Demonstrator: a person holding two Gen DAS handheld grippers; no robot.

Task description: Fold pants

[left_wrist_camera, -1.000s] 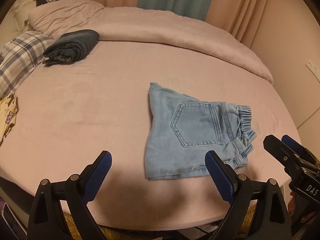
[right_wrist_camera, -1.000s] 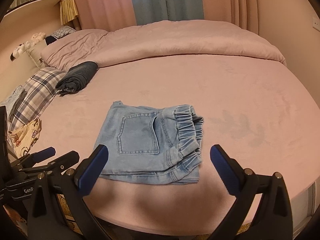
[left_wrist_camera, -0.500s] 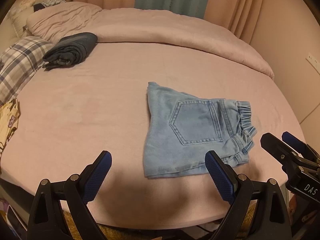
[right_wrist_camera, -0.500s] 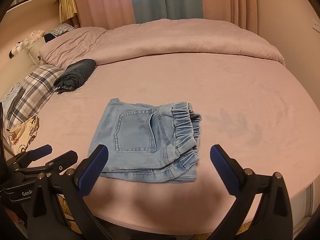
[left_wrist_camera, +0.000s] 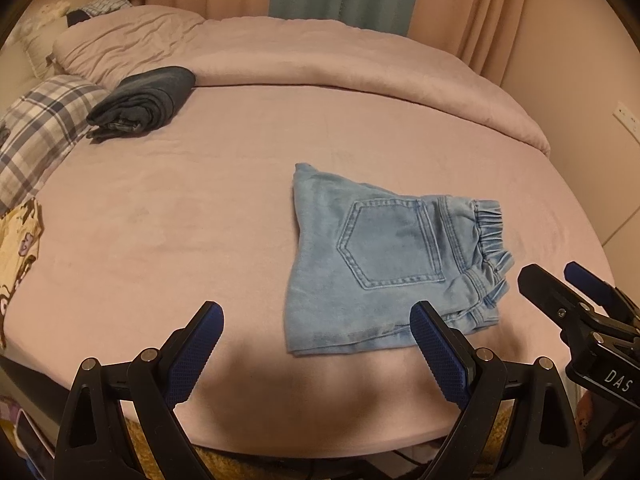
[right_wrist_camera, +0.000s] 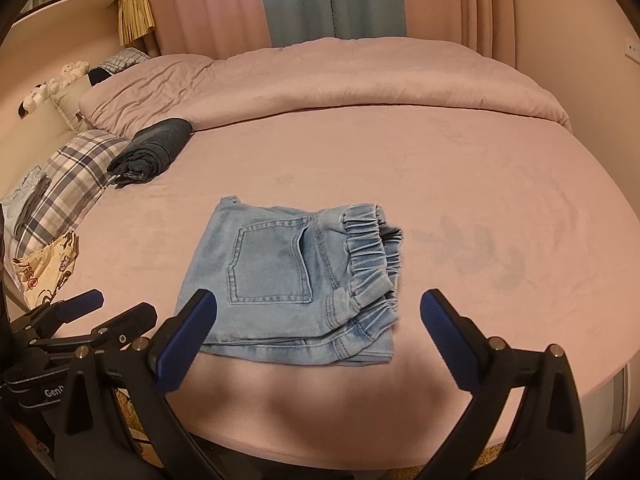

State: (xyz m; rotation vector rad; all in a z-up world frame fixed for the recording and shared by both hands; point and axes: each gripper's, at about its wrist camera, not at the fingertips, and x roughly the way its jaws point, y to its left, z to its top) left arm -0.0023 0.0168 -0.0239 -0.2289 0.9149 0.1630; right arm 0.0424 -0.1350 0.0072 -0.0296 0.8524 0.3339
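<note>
- The light blue pants (left_wrist_camera: 384, 256) lie folded into a compact packet on the pink bed (left_wrist_camera: 160, 220), with a back pocket facing up and the elastic waistband on the right side.
- The left gripper (left_wrist_camera: 316, 344) hangs above the near edge of the bed with its jaws wide apart and nothing between them; the pants are just ahead of it and a little to its right, and its right finger (left_wrist_camera: 436, 352) overlaps the near hem in the left wrist view, though I cannot tell if it touches.
- The right gripper (right_wrist_camera: 320, 328) is also spread wide and holds nothing; the folded pants sit directly in front of it, between the lines of its two fingers, and are not gripped.
- The two grippers are side by side, each one visible at the edge of the other's view.
- Far ahead and to the left of both grippers, a dark folded garment (right_wrist_camera: 150, 150) rests beside a plaid pillow (right_wrist_camera: 68, 184).
- A rolled pink duvet (right_wrist_camera: 360, 76) lies across the far side of the bed, and behind it hang pink and blue curtains (right_wrist_camera: 328, 0).
</note>
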